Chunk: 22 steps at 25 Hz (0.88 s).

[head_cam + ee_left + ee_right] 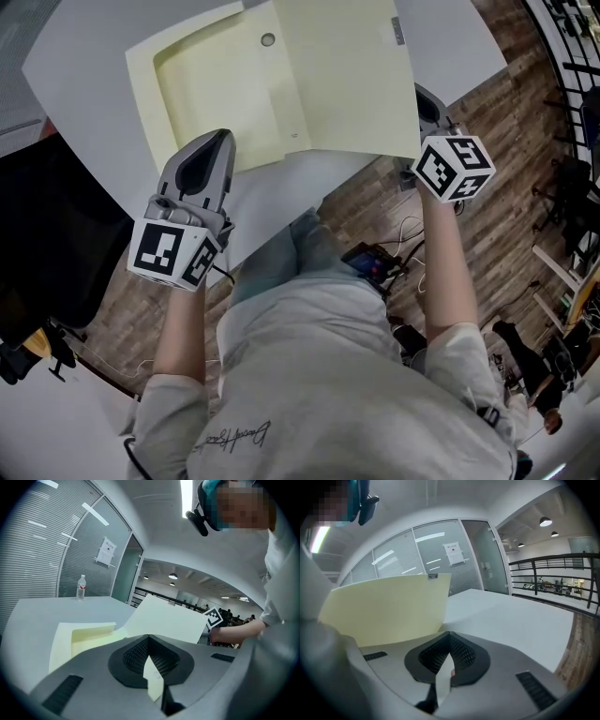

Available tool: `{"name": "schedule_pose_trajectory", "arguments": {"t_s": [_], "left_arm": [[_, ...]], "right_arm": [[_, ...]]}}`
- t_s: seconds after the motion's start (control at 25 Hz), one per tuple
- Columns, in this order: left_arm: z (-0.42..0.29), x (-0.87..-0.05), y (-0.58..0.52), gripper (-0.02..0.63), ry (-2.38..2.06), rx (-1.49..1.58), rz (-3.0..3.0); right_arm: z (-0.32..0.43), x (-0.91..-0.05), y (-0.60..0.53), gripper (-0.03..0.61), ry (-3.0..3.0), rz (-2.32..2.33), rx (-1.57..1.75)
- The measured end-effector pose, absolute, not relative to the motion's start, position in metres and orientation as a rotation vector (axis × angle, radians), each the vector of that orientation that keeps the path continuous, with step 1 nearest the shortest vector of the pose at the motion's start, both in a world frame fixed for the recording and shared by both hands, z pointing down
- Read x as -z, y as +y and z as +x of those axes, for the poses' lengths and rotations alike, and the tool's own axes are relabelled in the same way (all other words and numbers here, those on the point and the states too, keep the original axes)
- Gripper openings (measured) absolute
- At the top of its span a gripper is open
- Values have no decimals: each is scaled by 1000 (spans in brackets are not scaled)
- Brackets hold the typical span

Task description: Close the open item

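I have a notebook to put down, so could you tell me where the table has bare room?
Bare table lies left of the open folder, and a smaller patch right of its raised flap. The near strip is crowded: the left gripper and right gripper each pinch the folder there.

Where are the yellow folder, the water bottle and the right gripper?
yellow folder [216, 94]: head view, on its flat open tray.
water bottle [81, 587]: left gripper view, on its body.
right gripper [446, 660]: right gripper view, between its fingertips, shut on the folder's flap.
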<state>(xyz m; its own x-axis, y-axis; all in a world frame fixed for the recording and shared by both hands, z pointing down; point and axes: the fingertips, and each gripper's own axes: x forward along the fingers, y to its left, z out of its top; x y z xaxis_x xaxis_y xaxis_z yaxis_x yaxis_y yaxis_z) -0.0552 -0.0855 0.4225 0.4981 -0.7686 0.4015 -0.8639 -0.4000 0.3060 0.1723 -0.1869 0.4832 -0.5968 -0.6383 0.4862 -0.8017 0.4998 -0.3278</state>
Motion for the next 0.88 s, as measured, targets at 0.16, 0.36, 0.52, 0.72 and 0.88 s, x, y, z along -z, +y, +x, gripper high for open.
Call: {"name": "schedule_pose_trajectory", "arguments": {"t_s": [0.16, 0.36, 0.52, 0.72, 0.88], "left_arm": [[-59, -422, -83, 8, -1357, -262, 2263], [-60, -421, -79, 8, -1372, -254, 2253], [-67, -420, -74, 9, -1394, -247, 2241], [-87, -415, -68, 8, -1466, -247, 2211], [-115, -411, -63, 8, -1548, -245, 2169]], "right_arm": [[154, -473, -183, 12, -2536, 1106, -771], [136, -460, -176, 12, -2621, 986, -783], [121, -453, -171, 12, -2647, 924, -780], [104, -441, -167, 12, -2658, 883, -758], [91, -433, -164, 12, -2652, 864, -745]]}}
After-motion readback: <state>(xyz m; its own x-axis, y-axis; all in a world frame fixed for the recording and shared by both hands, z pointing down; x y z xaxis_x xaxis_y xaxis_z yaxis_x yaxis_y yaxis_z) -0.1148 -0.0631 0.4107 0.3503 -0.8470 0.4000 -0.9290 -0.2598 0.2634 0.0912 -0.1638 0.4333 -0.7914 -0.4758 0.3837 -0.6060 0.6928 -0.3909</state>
